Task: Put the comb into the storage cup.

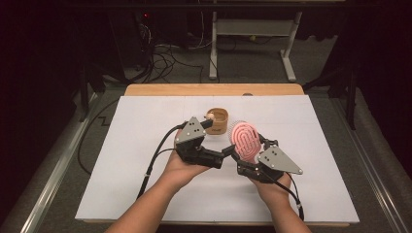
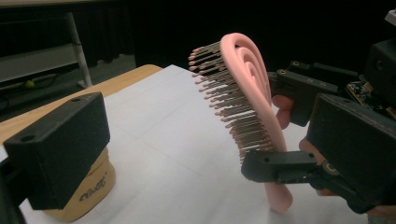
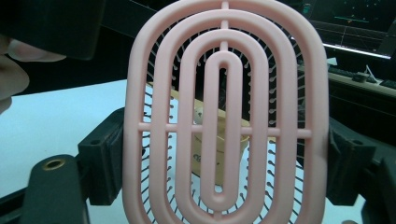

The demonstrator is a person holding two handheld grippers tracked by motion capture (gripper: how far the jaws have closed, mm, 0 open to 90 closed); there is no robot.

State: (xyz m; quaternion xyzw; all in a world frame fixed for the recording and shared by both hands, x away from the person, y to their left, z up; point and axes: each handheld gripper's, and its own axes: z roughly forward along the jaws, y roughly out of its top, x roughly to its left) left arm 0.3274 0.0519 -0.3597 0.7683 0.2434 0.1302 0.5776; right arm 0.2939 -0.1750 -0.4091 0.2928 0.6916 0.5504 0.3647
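Observation:
A pink oval hairbrush [image 1: 244, 137] with looped ribs and brown bristles is held upright above the white table. My right gripper [image 1: 250, 148] is shut on the brush's edges. In the right gripper view the brush back [image 3: 224, 93] sits between my right gripper's [image 3: 224, 163] jaws. In the left gripper view the brush [image 2: 243, 88] shows side on, bristles facing left and handle pointing down. My left gripper [image 2: 205, 144] stands open and wide, just left of the brush, with nothing between its jaws; in the high view the left gripper [image 1: 217, 138] sits beside the brush.
A round wooden cup [image 1: 217, 121] stands on the table just beyond my left gripper; the cup [image 2: 88, 186] sits partly behind the left jaw, and the same cup [image 3: 200, 149] shows through the brush ribs. The white table sheet [image 1: 145, 184] stretches all round. A desk frame and cables lie beyond.

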